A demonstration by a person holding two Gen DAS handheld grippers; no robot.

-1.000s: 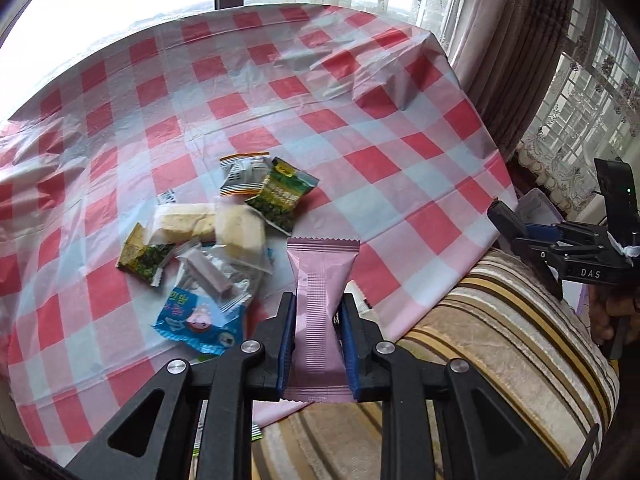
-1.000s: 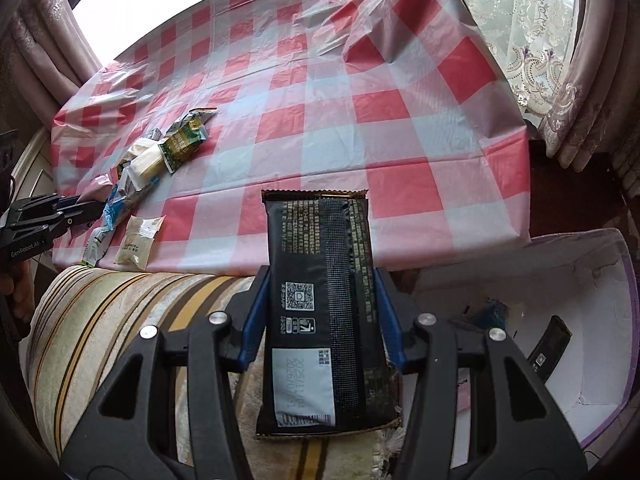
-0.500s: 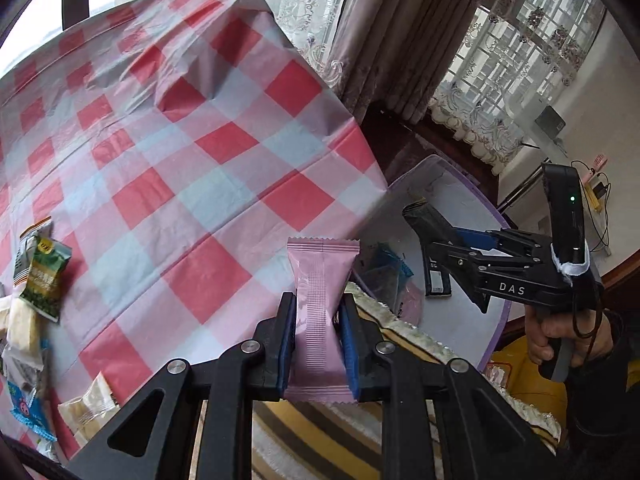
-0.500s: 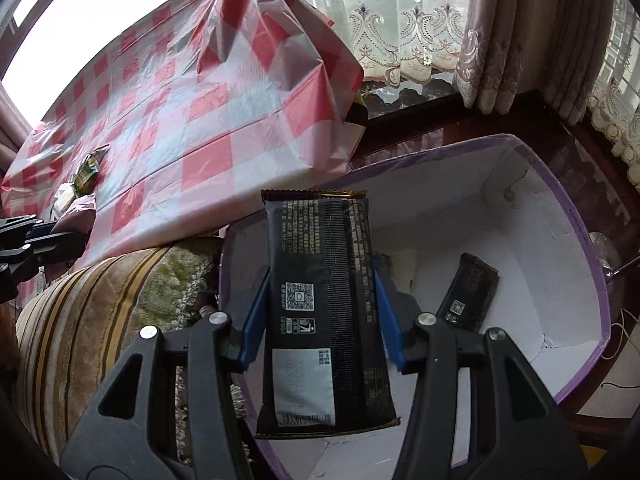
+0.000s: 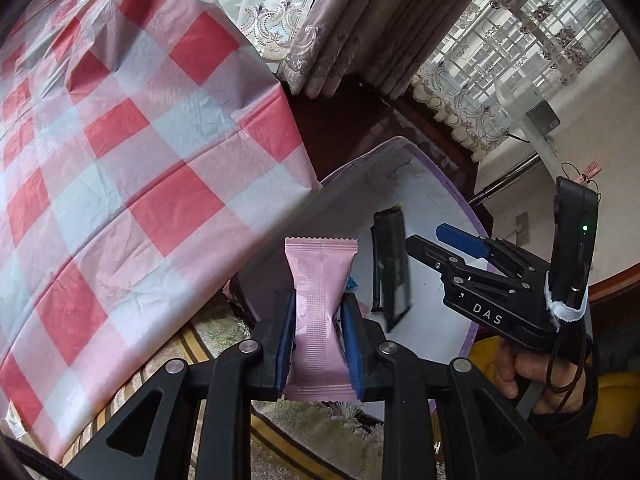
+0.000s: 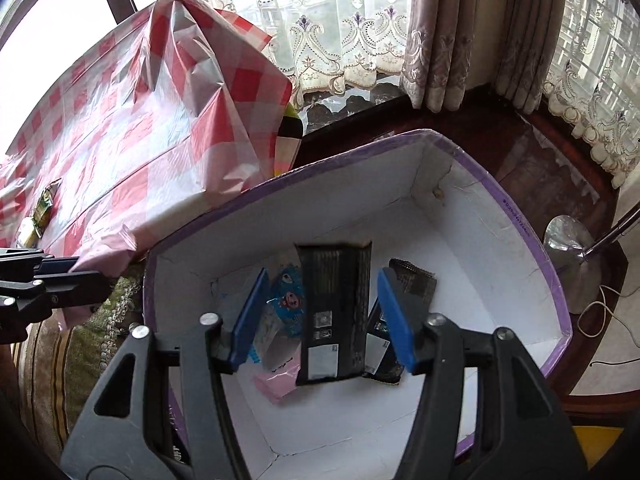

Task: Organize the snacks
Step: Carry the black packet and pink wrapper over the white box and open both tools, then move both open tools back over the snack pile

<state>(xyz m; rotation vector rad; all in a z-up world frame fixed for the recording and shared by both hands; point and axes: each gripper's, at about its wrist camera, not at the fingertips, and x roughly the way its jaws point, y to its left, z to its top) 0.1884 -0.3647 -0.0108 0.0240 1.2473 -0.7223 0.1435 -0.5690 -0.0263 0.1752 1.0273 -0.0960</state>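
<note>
a second ago we were over the checked cloth (image 5: 132, 184); now both grippers are over the purple box (image 6: 520, 216). our left gripper (image 5: 319, 312) has been loosening but still pinches the pink snack (image 5: 319, 280) at bottom middle. our right gripper (image 6: 318, 304) has just opened, pads clear of the black bar (image 6: 336, 312) in the box. its side reads "das".

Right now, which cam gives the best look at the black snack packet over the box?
Right wrist view. The black snack packet sits centred between the open pads of the right hand-held gripper, label visible, above the purple-rimmed box. The left wrist view shows the same packet only edge-on, as a dark sliver beside the pink packet.
</note>
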